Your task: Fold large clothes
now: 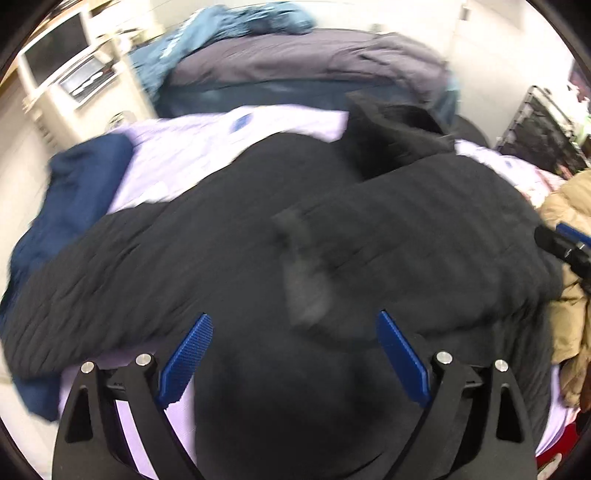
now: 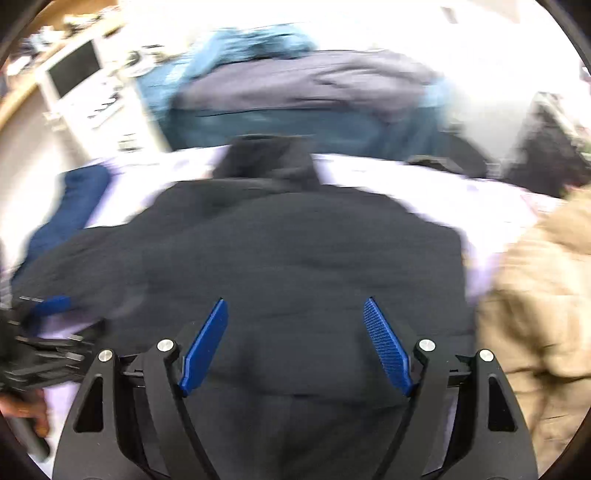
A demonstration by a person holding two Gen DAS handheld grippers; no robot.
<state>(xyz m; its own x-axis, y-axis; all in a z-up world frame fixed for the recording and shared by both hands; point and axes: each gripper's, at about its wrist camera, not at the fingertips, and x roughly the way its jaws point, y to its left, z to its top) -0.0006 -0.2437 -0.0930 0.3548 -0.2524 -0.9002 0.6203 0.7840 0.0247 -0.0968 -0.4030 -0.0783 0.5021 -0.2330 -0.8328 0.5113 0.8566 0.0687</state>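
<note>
A large black quilted jacket (image 1: 221,251) lies spread on a pale lilac sheet (image 1: 192,151), one sleeve folded across its middle and its hood (image 1: 391,133) toward the far side. It also fills the right wrist view (image 2: 295,258). My left gripper (image 1: 293,321) is open and empty, just above the jacket's near part. My right gripper (image 2: 295,306) is open and empty above the jacket's lower middle. The right gripper shows at the right edge of the left wrist view (image 1: 565,243); the left gripper shows blurred at the left of the right wrist view (image 2: 44,332). Both views are motion-blurred.
A navy garment (image 1: 74,192) lies left of the jacket, a tan coat (image 2: 535,302) to its right. A grey-purple quilt (image 1: 314,62) and teal garment (image 1: 229,26) are piled at the far side. A white cabinet (image 1: 66,85) stands far left, a dark rack (image 1: 543,133) far right.
</note>
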